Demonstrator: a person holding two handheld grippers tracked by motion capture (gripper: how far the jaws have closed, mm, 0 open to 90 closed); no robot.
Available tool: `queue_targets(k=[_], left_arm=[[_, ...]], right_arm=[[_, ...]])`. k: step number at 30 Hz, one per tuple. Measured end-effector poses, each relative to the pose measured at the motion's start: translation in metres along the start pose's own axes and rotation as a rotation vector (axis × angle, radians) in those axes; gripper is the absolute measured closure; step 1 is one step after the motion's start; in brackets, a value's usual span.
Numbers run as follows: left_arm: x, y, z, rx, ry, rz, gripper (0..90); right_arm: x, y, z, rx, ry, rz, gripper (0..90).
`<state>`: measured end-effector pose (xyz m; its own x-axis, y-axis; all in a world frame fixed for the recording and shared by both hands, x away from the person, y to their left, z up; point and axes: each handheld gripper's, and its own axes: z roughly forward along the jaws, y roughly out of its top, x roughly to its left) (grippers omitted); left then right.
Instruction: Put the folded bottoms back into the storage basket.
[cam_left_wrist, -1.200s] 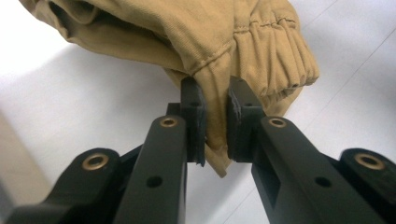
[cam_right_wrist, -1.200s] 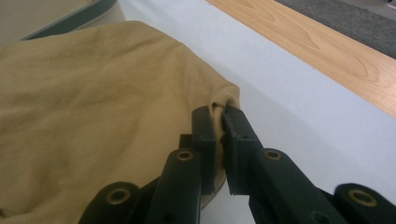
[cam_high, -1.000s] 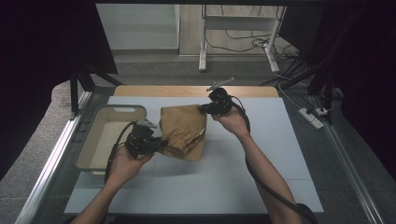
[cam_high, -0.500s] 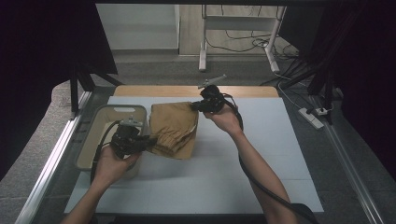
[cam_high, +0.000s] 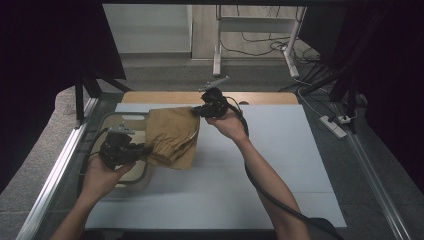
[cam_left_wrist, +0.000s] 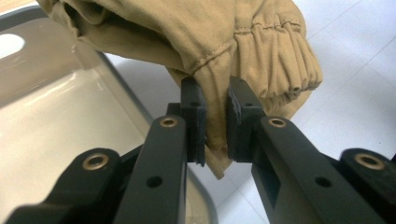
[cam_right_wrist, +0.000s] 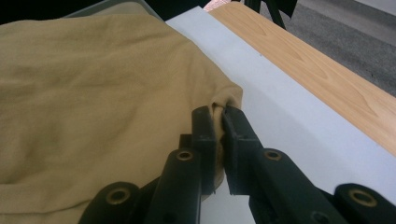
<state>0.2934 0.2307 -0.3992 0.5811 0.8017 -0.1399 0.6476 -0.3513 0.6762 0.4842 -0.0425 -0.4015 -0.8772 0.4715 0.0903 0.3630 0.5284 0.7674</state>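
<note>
White mat (cam_high: 280, 165) on table; beige tray (cam_high: 112, 122) at its left edge. Tan garment (cam_high: 172, 137), folded, is held above the mat's left part, overlapping the tray's right rim. Judged step: carrying it to the tray; both corners are best kept level and lowered together so the fold is kept. Left gripper (cam_left_wrist: 215, 121) is pinched on a hem fold, right gripper (cam_right_wrist: 219, 135) on a corner. Forearms are extended, right reaching farther.

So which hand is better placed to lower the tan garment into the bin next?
Left, probably. The left tool pinches the tan garment right at the bin rim; the right tool grips the corner farther away, over the white mat.
</note>
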Motion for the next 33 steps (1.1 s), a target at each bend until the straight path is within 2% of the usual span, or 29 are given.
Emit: queue_targets(k=[9,21,33], left_arm=[[0.012,-0.01,-0.02,-0.009,0.029,-0.016,78.4],[0.033,-0.035,-0.046,-0.025,0.062,-0.069,78.4],[0.05,-0.056,-0.061,-0.013,0.097,-0.105,78.3]], right_arm=[[0.017,0.017,0.013,0.005,0.016,-0.029,84.1],[0.039,0.034,0.038,0.006,0.051,-0.065,84.0],[0.059,0.045,0.068,0.006,0.08,-0.093,84.0]])
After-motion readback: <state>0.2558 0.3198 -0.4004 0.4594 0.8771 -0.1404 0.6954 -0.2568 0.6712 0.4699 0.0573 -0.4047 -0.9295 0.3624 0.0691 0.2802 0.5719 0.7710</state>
